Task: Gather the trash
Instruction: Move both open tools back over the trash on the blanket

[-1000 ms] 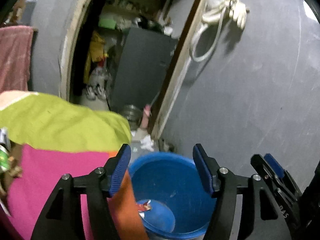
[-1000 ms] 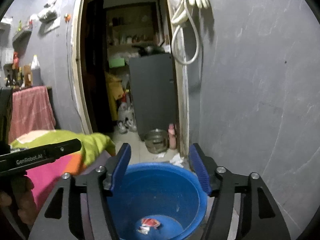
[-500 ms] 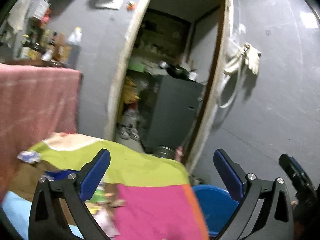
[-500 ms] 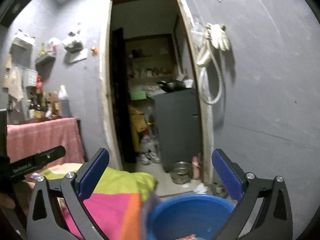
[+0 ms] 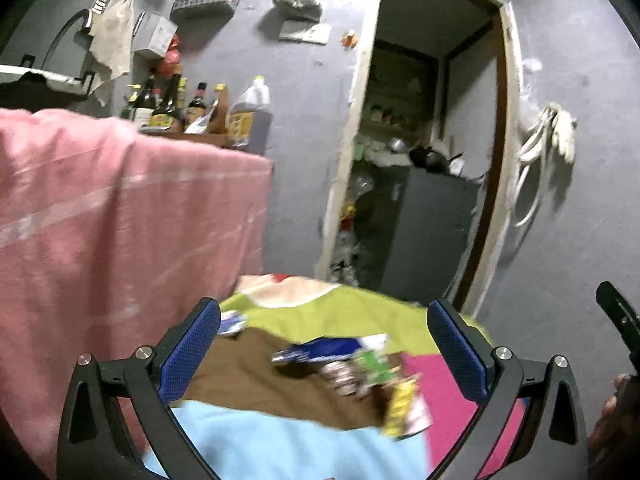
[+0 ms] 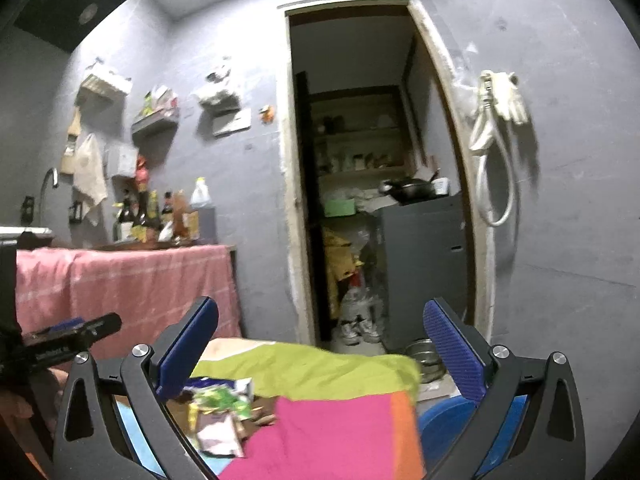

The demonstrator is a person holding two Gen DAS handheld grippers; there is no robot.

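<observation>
Lying ahead of open fingers (image 5: 192, 352): wrappers (image 5: 360, 368).

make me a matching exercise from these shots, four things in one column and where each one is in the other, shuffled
Things:
1. white gloves
2. sauce bottles
3. blue basin
4. snack wrappers

Places:
A. on the patchwork cloth, ahead of both open tongs
B. hanging on the wall right of the doorway
C. low down past the cloth's right edge
D. on the counter draped in a pink towel

Pairs: 1-B, 2-D, 3-C, 4-A
</observation>
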